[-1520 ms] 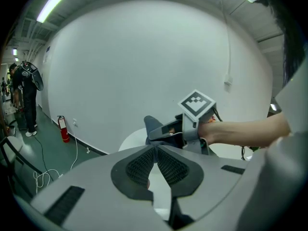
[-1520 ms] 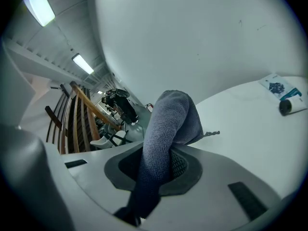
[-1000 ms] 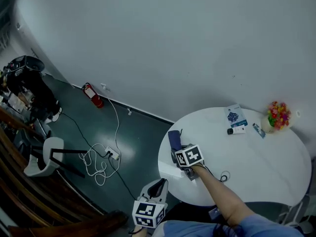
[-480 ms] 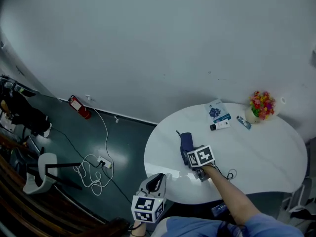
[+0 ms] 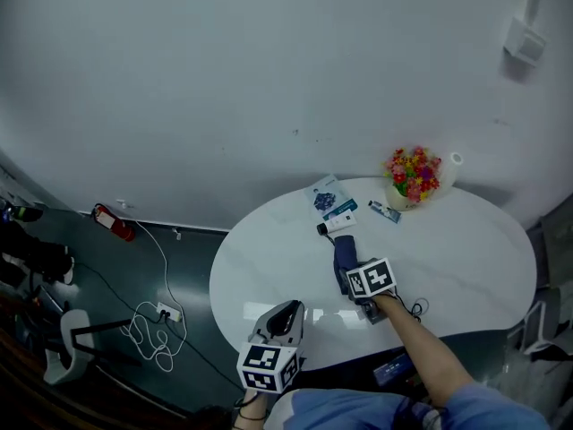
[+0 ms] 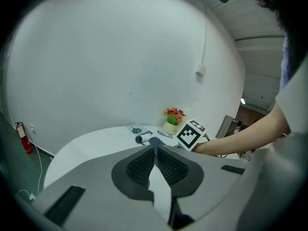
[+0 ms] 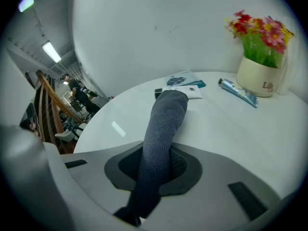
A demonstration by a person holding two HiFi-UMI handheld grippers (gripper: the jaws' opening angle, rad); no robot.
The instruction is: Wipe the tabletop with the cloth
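Right gripper (image 7: 155, 170) is clenched on the cloth (image 7: 164, 121), a dark ribbed knit rolled into a tube and lying on the glossy white oval tabletop (image 5: 466, 240) toward 12 o'clock. Left gripper (image 6: 155, 161) is closed and empty at the table's 7 o'clock edge.

Office-like room: round white table (image 5: 466, 267), fire extinguisher (image 5: 114, 225), floor cables (image 5: 148, 334)

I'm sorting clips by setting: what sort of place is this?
Likely an office or workshop corner: a white oval table with a flower pot, plus a fire extinguisher and a cabled power strip on the floor.
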